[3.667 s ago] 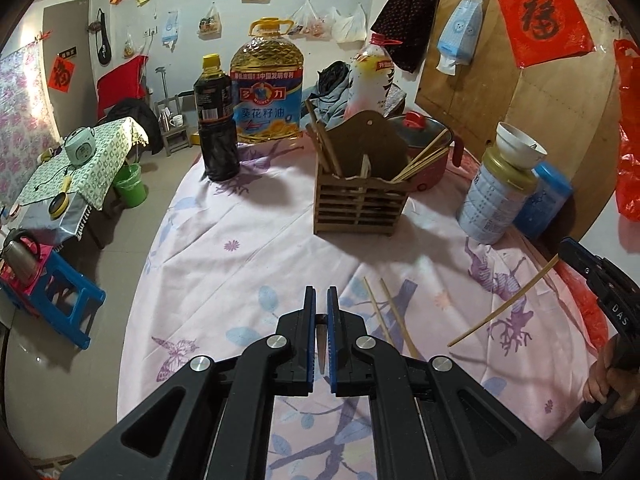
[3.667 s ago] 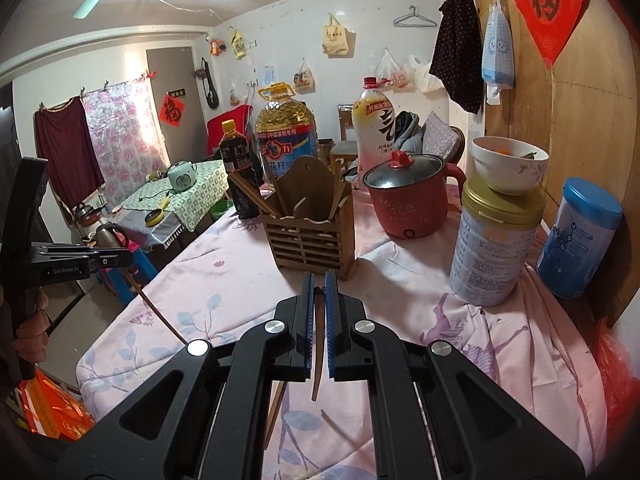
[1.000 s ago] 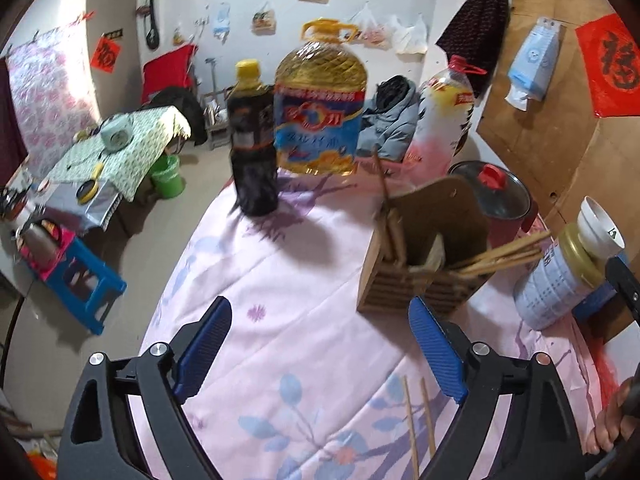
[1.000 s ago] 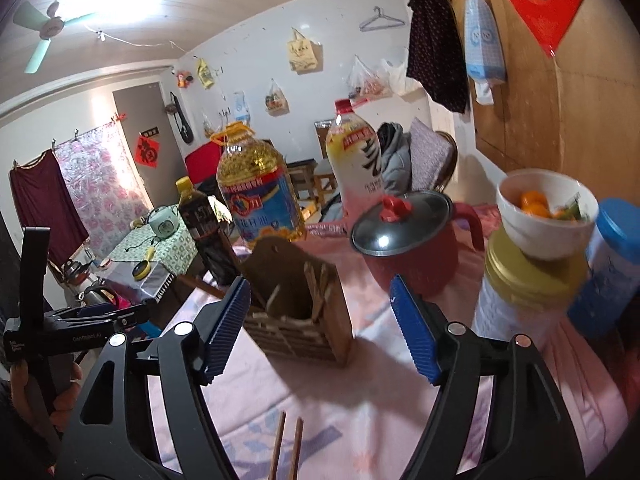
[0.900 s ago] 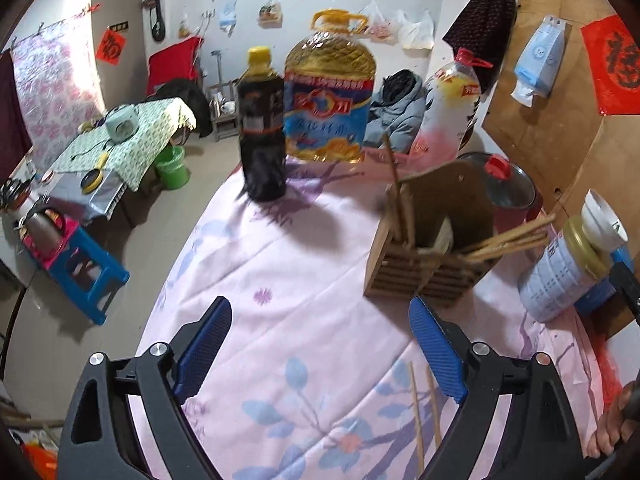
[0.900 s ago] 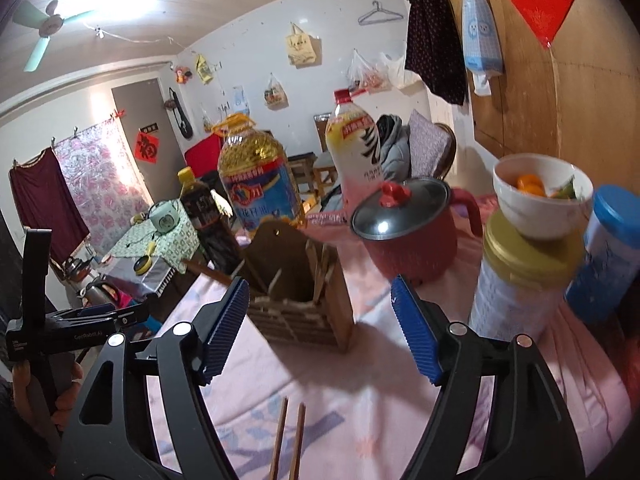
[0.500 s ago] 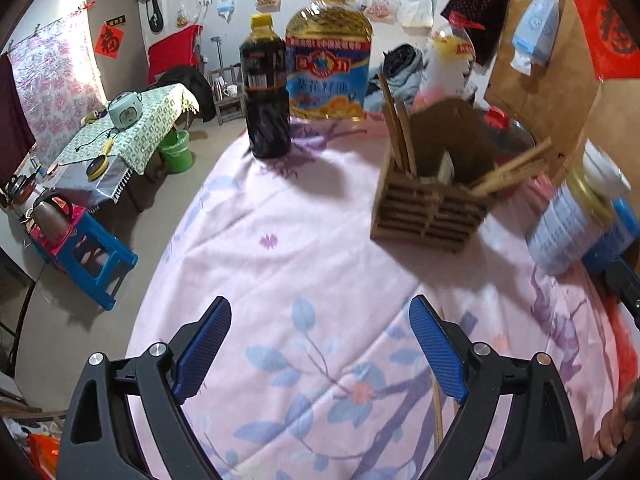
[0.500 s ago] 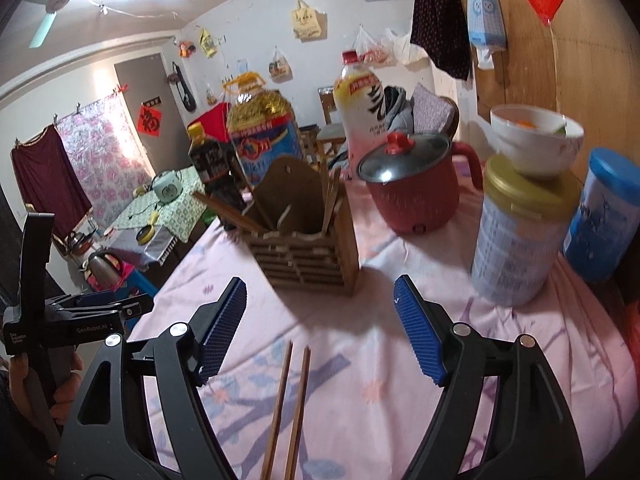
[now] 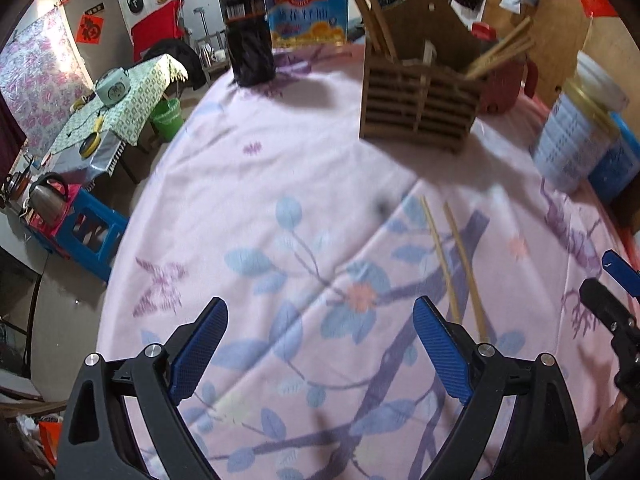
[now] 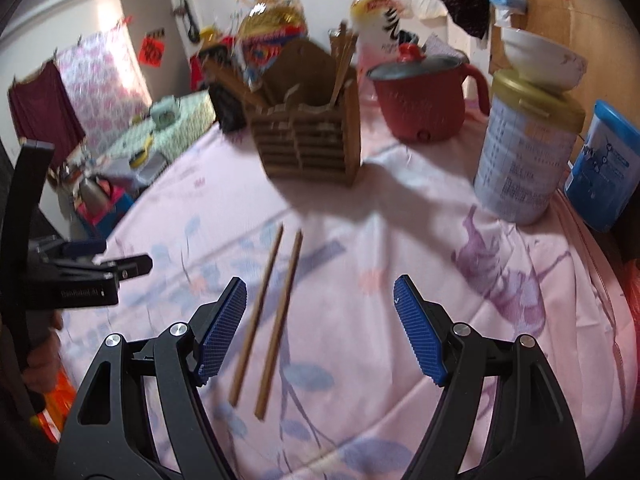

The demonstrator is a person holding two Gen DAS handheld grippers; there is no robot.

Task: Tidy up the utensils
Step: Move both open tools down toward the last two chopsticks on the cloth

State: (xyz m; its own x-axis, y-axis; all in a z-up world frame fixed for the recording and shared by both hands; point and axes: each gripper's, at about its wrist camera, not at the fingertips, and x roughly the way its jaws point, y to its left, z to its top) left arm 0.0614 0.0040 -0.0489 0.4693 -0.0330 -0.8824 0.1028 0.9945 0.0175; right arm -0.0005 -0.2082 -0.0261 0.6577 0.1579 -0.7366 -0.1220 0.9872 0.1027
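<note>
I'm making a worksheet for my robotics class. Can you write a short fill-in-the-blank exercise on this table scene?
1. Two chopsticks lie side by side on the ___ tablecloth.
2. The wooden utensil holder already holds several ___.
3. The white bowl rests on top of the ___-lidded can.
4. The right claw has its jaws ___, with nothing gripped.

Missing words: pink; chopsticks; gold; open

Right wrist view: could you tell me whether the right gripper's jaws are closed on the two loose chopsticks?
No, the right gripper stands with its jaws wide apart, and the two chopsticks lie untouched on the tablecloth.
</note>
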